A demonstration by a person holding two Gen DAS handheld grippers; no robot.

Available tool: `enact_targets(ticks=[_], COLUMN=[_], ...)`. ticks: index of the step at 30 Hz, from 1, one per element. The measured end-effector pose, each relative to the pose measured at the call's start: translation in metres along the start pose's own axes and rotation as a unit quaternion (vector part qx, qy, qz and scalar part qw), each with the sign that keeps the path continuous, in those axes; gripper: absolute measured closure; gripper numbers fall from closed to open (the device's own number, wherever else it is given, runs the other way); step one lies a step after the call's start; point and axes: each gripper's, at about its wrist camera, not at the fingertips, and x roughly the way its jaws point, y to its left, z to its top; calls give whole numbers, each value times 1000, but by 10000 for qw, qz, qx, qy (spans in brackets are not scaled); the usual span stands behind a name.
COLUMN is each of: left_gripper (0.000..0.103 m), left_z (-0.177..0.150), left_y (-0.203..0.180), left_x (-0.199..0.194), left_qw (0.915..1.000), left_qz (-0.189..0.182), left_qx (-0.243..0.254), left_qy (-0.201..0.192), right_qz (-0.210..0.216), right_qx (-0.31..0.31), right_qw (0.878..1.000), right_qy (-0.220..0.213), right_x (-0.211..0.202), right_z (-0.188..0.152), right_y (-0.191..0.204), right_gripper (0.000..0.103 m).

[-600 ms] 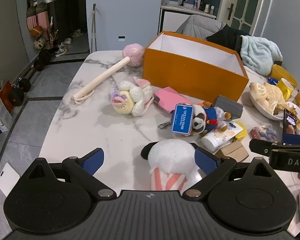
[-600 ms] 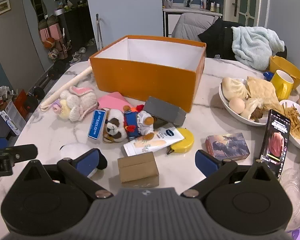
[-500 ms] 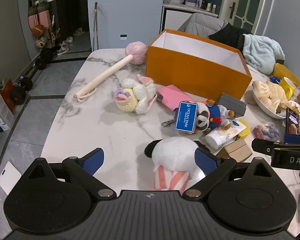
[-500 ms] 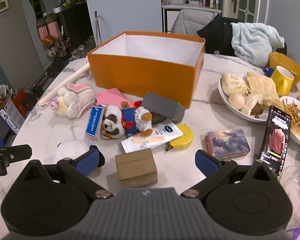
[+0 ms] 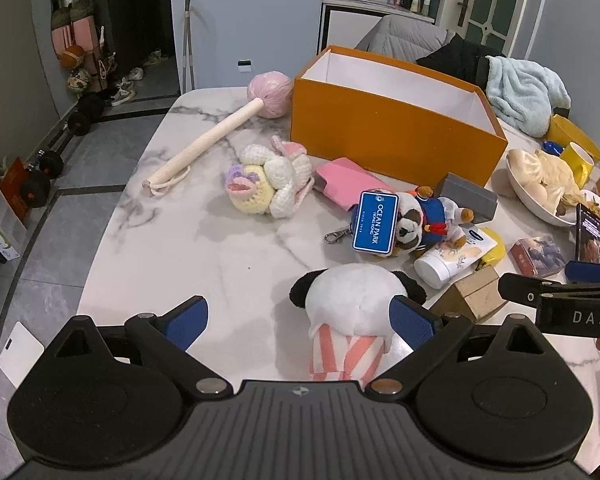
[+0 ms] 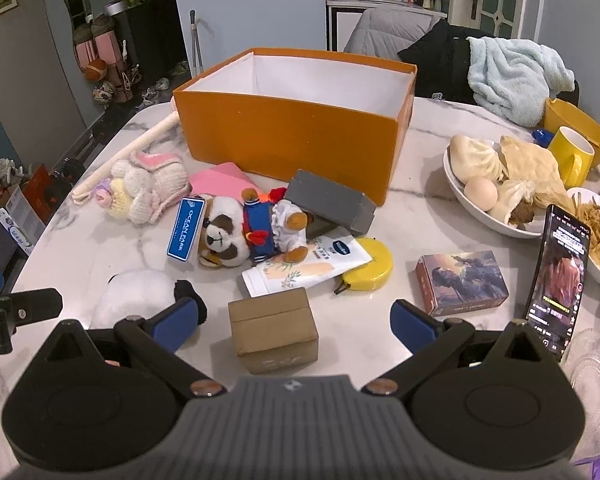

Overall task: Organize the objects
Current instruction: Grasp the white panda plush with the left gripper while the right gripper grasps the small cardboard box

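Blue-padded left gripper (image 5: 300, 322) and right gripper (image 6: 294, 322) both tilt downward over the marble table (image 5: 188, 240), jaws spread wide, empty.

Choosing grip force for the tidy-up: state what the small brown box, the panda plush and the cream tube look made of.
Small brown box: looks like kraft cardboard, matte, with a visible lid seam. Panda plush: soft pile fabric, fuzzy white body with black ears, striped cloth below. Cream tube: probably flexible plastic, smooth with a slight sheen and printed label.
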Motion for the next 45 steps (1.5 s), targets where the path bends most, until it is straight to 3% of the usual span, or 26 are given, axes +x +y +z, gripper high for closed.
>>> enact_targets(ticks=[14, 21, 27, 31, 34, 38, 45], left_gripper=[0, 0, 0, 0, 0, 0, 0], left_z=[-3, -11, -16, -17, -19, -23, -29], left_y=[-12, -20, -32, -30, -29, -32, -48], left_x=[4, 17, 22, 30, 38, 47, 57], left_qw=[9997, 9989, 9975, 9970, 9970, 9973, 9939], left_qz=[-44, -66, -83, -19, 67, -134, -58], left_qx=[258, 448, 702, 768, 771, 712, 1093], left_qy=[-1, 89, 77, 25, 16, 141, 135], right_qz=[-29, 190, 191, 430, 498, 550, 511], right_qx=[-16, 200, 176, 270, 112, -238, -368], right_qw=[10000, 9992, 9995, 9984, 9984, 9980, 9976], right_qy=[-13, 286, 205, 236, 221, 184, 283], right_x=[-1, 12, 15, 17, 21, 30, 47], right_z=[1, 1, 2, 0, -3, -5, -3], right_y=[-2, -14, -18, -21, -17, -10, -9], right_gripper=[1, 1, 1, 1, 1, 1, 1])
